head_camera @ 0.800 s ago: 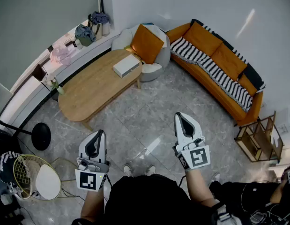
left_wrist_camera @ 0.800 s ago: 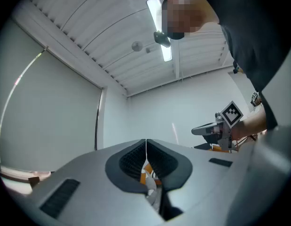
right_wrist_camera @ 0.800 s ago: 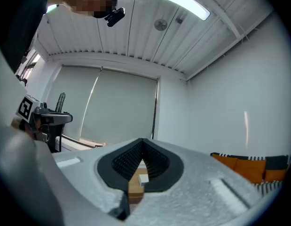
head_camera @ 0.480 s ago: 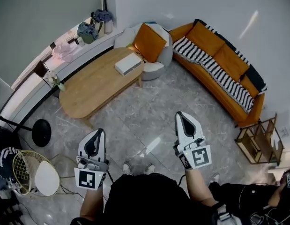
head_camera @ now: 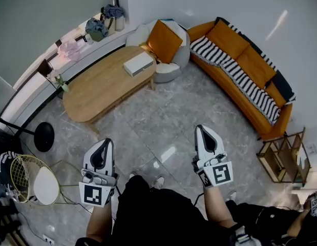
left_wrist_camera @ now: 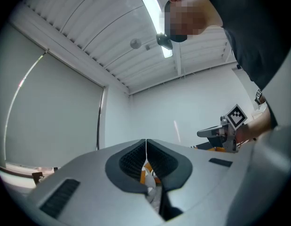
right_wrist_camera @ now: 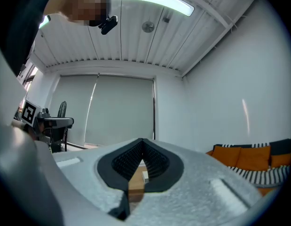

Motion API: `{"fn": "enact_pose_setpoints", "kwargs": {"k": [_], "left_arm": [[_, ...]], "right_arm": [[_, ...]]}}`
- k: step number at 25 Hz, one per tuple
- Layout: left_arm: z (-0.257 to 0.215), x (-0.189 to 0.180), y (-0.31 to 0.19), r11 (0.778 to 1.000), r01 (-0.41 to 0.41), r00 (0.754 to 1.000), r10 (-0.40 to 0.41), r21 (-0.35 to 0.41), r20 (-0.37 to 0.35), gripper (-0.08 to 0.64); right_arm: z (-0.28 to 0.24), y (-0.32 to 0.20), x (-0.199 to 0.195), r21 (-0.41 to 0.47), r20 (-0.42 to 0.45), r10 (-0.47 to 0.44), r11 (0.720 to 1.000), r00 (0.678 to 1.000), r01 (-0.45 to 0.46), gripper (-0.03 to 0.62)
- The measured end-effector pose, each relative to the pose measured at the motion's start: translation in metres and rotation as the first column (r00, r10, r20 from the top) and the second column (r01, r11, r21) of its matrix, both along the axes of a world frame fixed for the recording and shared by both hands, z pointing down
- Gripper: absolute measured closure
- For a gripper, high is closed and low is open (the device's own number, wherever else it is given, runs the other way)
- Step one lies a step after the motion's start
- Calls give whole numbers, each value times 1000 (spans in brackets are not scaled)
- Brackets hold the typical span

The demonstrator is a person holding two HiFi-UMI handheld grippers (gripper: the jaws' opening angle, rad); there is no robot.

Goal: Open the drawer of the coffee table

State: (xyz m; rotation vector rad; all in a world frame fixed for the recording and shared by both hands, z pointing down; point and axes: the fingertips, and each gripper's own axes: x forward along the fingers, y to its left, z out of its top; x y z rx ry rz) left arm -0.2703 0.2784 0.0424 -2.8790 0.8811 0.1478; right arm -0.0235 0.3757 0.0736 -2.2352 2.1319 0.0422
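The oval wooden coffee table (head_camera: 97, 94) stands at the upper left of the head view, with a white box (head_camera: 138, 63) lying on its far end. No drawer front shows from here. My left gripper (head_camera: 105, 142) hovers over the tiled floor, well short of the table, shut with nothing between its jaws. My right gripper (head_camera: 201, 129) is held beside it, further right, also shut and empty. In the left gripper view the jaws (left_wrist_camera: 146, 143) meet tip to tip. In the right gripper view the jaws (right_wrist_camera: 143, 142) meet too, and a sliver of the table (right_wrist_camera: 135, 182) shows below them.
A white round armchair (head_camera: 174, 64) with an orange cushion stands behind the table. An orange sofa (head_camera: 253, 68) with a striped throw runs along the right. A black fan base (head_camera: 44, 136) and a wire chair (head_camera: 33, 184) stand at the left, a wooden shelf (head_camera: 282, 160) at the right.
The table and sofa have shifted slightly up in the head view and both grippers sit a little lower. The person's feet have moved. Both grippers stay shut.
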Motion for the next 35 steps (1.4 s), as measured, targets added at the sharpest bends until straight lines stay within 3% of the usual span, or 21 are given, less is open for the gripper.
{"fn": "enact_pose_setpoints", "kwargs": {"k": [4, 10, 15, 20, 26, 35], "left_arm": [[12, 9, 5, 998, 2, 1000, -1, -55, 5, 549], [23, 33, -26, 998, -17, 1000, 17, -52, 4, 549], [22, 73, -79, 996, -76, 995, 73, -41, -63, 549], [24, 97, -171, 998, -46, 997, 44, -45, -63, 549], [21, 118, -259, 995, -71, 995, 65, -70, -77, 549], [29, 163, -312, 988, -98, 992, 87, -123, -88, 549]], "right_arm": [[12, 2, 7, -7, 41, -11, 1000, 999, 11, 588], [27, -21, 27, -44, 34, -10, 999, 999, 11, 588], [31, -67, 54, -71, 6, 13, 997, 1000, -12, 588], [9, -150, 83, -44, -32, -3, 999, 999, 2, 588], [-7, -240, 97, -61, -41, -9, 998, 999, 7, 588], [8, -292, 139, -106, -30, 9, 994, 1000, -12, 588]]}}
